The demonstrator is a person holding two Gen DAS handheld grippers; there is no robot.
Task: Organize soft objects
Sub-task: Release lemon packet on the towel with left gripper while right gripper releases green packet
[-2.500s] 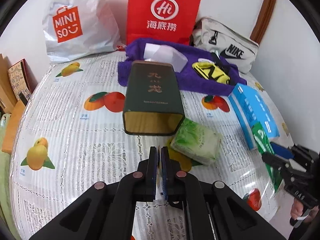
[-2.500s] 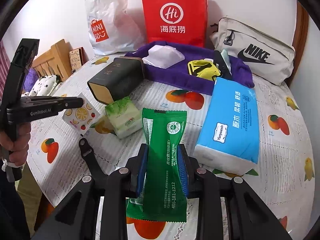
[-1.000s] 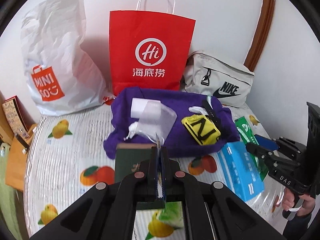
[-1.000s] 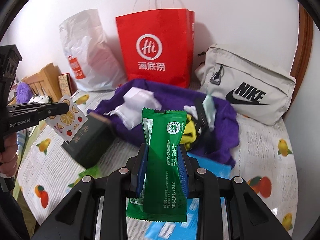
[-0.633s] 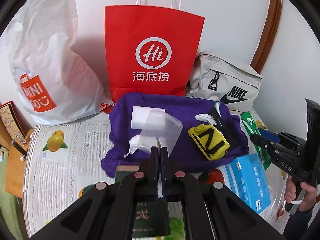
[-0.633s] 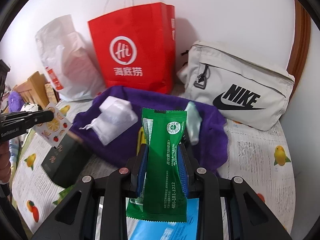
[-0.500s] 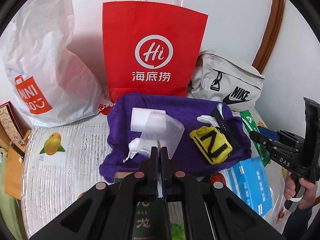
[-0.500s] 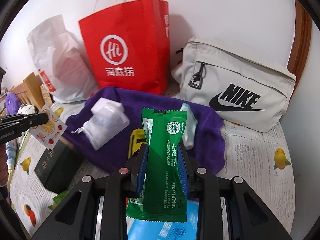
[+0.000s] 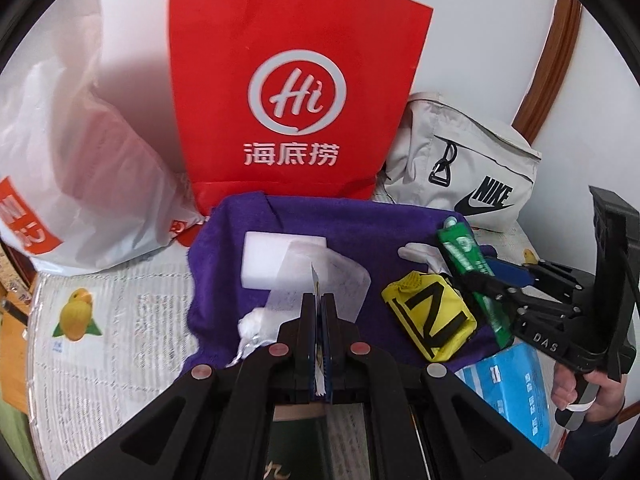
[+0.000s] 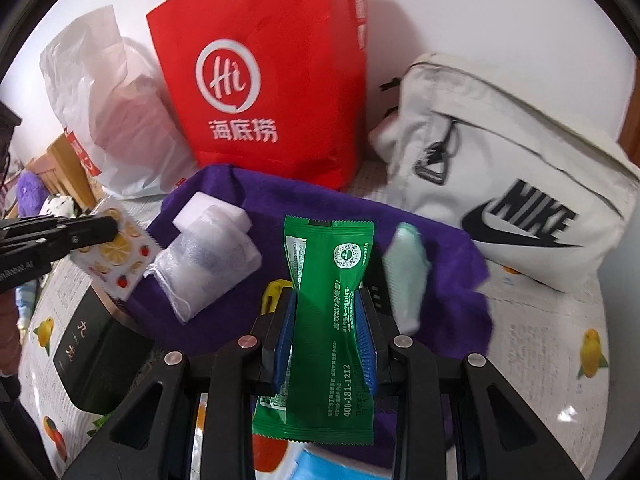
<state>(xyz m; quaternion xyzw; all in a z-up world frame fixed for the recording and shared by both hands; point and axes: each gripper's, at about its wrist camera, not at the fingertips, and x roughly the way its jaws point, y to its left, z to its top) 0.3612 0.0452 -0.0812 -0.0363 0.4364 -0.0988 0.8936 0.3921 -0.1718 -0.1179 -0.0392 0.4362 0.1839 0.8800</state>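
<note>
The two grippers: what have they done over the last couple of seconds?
Both moved forward from the table's front toward the purple towel and bags at the back. The left gripper still pinches the fruit-print sachet; the right gripper still clamps the green packet. Nothing was let go; the table items stayed put.

The left gripper (image 9: 319, 312) has its fingers (image 9: 307, 320) pressed together on a thin sachet (image 9: 315, 284), which is seen only from the edge. Behind it a purple towel (image 9: 360, 232) lies on the counter (image 9: 132, 320). On the towel are a white block (image 9: 264, 260), a clear mesh pouch (image 9: 324, 280) and a yellow pouch (image 9: 432, 320) with black lines. At the right the right gripper (image 9: 476, 280), held by a hand (image 9: 588, 396), clamps a green packet (image 9: 472, 276) above the towel's edge. A blue tissue pack (image 9: 508, 392) lies under it. A red paper bag (image 9: 296, 92), a white plastic bag (image 9: 80, 184) and a grey Nike bag (image 9: 472, 176) stand behind the towel.
</note>
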